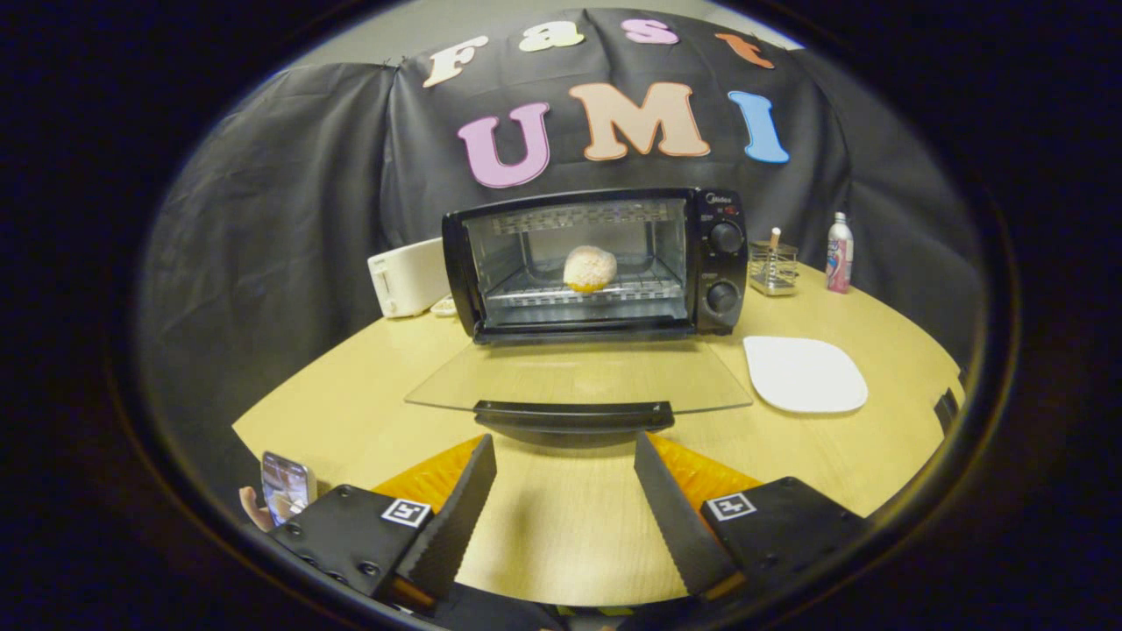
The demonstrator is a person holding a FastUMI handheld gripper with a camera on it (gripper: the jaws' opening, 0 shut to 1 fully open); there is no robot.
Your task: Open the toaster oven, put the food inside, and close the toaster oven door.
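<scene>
Nearest, the gripper (pixel 565 499), fingers (pixel 456 513) spread wide apart, gripping nothing, touching nothing, bare wooden table (pixel 561 535) showing through the gap. Just left of the left finger, a phone (pixel 285 486) held in a hand (pixel 254 508) at the table's edge.

Just ahead of the fingertips, the toaster oven door (pixel 578 377), swung fully down and lying flat over the table, glass panel clear, dark handle (pixel 574 412) along its near edge, almost between the two fingertips but apart from them. To the right of the door, a white plate (pixel 805 374), nothing on it.

Beyond the door, the toaster oven (pixel 596 263), black, cavity open to view. Inside, on the wire rack (pixel 535 295), the food (pixel 589 268), a round pale bun-like piece, sitting near the middle. Two knobs (pixel 724 267) stacked on the oven's right panel.

Further back: a white toaster (pixel 408 278) left of the oven, a small metal rack (pixel 773 267) and a bottle (pixel 839 253) to its right, black cloth wall behind.

Judged stage: opening done, food placed, only closing left. Next move likely to call for getting a finger under or behind the handle, then lifting in an arc up and back until the door meets the oven front, pushing gently enough not to slide the oven.
</scene>
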